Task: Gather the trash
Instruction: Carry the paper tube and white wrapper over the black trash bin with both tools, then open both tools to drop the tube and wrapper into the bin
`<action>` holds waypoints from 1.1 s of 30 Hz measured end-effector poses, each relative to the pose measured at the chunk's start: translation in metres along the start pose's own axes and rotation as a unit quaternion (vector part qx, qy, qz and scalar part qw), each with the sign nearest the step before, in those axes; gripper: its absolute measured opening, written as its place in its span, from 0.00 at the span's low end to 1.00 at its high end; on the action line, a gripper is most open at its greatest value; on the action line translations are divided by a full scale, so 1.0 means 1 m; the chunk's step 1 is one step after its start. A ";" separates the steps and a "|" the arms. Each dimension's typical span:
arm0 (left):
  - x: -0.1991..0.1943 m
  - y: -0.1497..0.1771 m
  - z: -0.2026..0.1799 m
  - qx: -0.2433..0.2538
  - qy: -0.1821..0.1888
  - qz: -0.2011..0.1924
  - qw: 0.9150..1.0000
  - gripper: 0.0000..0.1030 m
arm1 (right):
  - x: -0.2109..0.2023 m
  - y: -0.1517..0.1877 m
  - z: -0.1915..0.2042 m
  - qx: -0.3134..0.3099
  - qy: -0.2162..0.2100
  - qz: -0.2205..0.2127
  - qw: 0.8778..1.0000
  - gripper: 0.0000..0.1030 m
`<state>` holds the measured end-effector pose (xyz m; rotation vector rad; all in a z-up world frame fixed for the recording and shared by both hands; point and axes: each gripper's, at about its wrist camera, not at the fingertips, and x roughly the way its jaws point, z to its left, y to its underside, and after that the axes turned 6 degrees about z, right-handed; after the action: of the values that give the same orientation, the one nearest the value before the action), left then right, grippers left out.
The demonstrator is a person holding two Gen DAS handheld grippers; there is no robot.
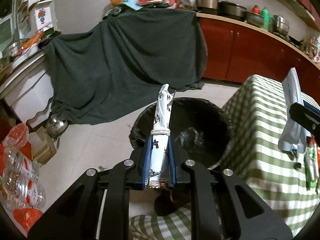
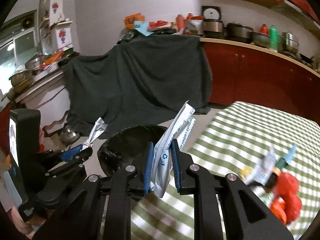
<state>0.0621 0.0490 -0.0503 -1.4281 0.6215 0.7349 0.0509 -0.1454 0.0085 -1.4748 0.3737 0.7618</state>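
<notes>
My left gripper (image 1: 159,141) is shut on a rolled white wrapper with dark print (image 1: 162,114), tied round with white string. It is held above the near rim of a bin with a black liner (image 1: 136,124). My right gripper (image 2: 162,142) is shut on a flat white pouch with blue lettering (image 2: 180,124), which stands upright between the blue pads. It hovers over the edge of the green checked tablecloth (image 2: 250,130), just right of the bin (image 2: 124,130). In the right wrist view the left gripper (image 2: 84,150) shows at the left with its wrapper (image 2: 97,130).
More trash lies on the checked table, among it a red bag (image 2: 288,196) and crumpled packets (image 2: 262,172). A dark green cloth (image 1: 124,60) drapes furniture behind the bin. Red cabinets (image 1: 250,50) run along the right. Clear plastic bottles (image 1: 18,170) and a steel pot (image 1: 57,123) sit on the floor at left.
</notes>
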 end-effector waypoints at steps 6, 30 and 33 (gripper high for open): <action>0.020 -0.009 0.009 -0.020 -0.010 0.014 1.000 0.16 | 0.032 -0.006 0.012 -0.014 -0.020 0.026 0.999 0.19; 0.073 -0.020 0.015 -0.051 -0.021 0.056 0.997 0.35 | 0.094 -0.018 0.021 0.001 -0.038 0.100 0.994 0.43; 0.070 -0.021 0.015 -0.050 -0.020 0.052 0.997 0.36 | 0.082 -0.017 0.016 0.008 -0.034 0.090 0.995 0.43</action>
<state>0.1224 0.0692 -0.0892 -1.4770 0.6386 0.8848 0.1174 -0.1101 -0.0310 -1.4098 0.4644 0.9487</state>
